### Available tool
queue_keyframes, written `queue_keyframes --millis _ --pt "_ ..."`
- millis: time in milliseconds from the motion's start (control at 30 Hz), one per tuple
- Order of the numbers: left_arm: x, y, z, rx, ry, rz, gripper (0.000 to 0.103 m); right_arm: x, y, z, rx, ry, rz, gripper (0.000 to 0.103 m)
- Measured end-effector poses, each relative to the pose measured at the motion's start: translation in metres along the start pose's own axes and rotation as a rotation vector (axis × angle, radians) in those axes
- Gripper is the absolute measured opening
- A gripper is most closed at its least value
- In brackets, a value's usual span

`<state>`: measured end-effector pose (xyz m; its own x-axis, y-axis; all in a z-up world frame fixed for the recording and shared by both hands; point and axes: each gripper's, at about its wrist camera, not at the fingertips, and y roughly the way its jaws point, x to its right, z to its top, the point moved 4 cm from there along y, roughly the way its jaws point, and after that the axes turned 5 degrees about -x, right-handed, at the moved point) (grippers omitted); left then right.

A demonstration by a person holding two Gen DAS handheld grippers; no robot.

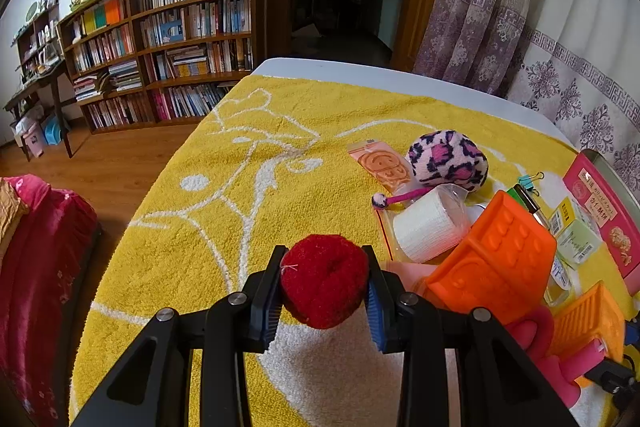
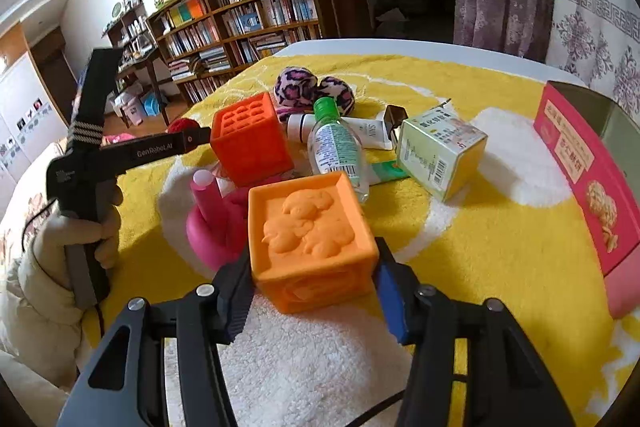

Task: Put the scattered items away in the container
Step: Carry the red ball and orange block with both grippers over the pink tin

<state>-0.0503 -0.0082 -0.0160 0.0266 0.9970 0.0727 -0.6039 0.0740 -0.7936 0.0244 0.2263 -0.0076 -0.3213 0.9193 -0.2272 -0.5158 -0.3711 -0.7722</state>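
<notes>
Though apart, fingers [image 1: 276, 281] on pompom [image 1: 324, 281].

- Yellow towel [image 1: 280, 227]: I see looped terry cloth, rough and matt, with white pattern areas.
- Red pompom [image 1: 324, 281]: fuzzy yarn, matt.
- Orange block [image 2: 312, 243]: soft-looking moulded rubber or plastic, matt, with raised relief on top.
- Leopard-print plush [image 1: 448, 159]: fleecy cloth.
- Gauze roll [image 1: 426, 229]: white woven fabric inside clear glossy film.
- Clear bottle [image 2: 338, 147]: glossy transparent plastic, paper label.
- Green-white carton [image 2: 440, 151]: smooth printed card.
- Bookcase [image 1: 168, 39]: I read it as brown wood.
</notes>
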Motion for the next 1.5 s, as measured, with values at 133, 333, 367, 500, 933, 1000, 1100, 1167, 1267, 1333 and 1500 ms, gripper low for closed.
queue_keyframes --millis 133,333,367,500,933,1000,1100,1167,1267,1333,1500 --pt "0.005 -0.008 0.001 0.018 0.016 0.034 0.037 0.007 -0.012 0.001 0.031 0.027 0.003 0.058" --pt "0.027 -0.023 0.000 0.037 0.054 0.042 0.037 0.026 -0.033 0.002 0.087 0.087 0.003 0.058" --pt "0.032 -0.026 0.000 0.041 0.065 0.040 0.037 0.030 -0.037 0.002 0.096 0.095 0.003 0.058" --pt "0.056 -0.042 0.004 0.075 0.113 0.039 0.037 0.041 -0.052 0.001 0.137 0.125 -0.003 0.058" --pt "0.127 -0.083 0.016 0.178 0.205 -0.002 0.037 0.085 -0.103 -0.002 0.271 0.206 -0.052 0.058" --pt "0.138 -0.085 0.015 0.180 0.217 -0.011 0.037 0.091 -0.110 -0.004 0.287 0.213 -0.063 0.058" --pt "0.153 -0.086 0.013 0.178 0.235 -0.023 0.037 0.099 -0.119 -0.006 0.309 0.227 -0.078 0.058" --pt "0.162 -0.086 0.011 0.173 0.246 -0.034 0.037 0.107 -0.123 -0.007 0.321 0.241 -0.086 0.058" --pt "0.177 -0.085 0.009 0.168 0.269 -0.050 0.037 0.116 -0.128 -0.009 0.331 0.258 -0.099 0.058" --pt "0.187 -0.085 0.007 0.167 0.287 -0.060 0.037 0.121 -0.133 -0.008 0.339 0.262 -0.112 0.058" --pt "0.208 -0.085 0.006 0.167 0.325 -0.082 0.037 0.135 -0.143 -0.009 0.361 0.278 -0.143 0.058"
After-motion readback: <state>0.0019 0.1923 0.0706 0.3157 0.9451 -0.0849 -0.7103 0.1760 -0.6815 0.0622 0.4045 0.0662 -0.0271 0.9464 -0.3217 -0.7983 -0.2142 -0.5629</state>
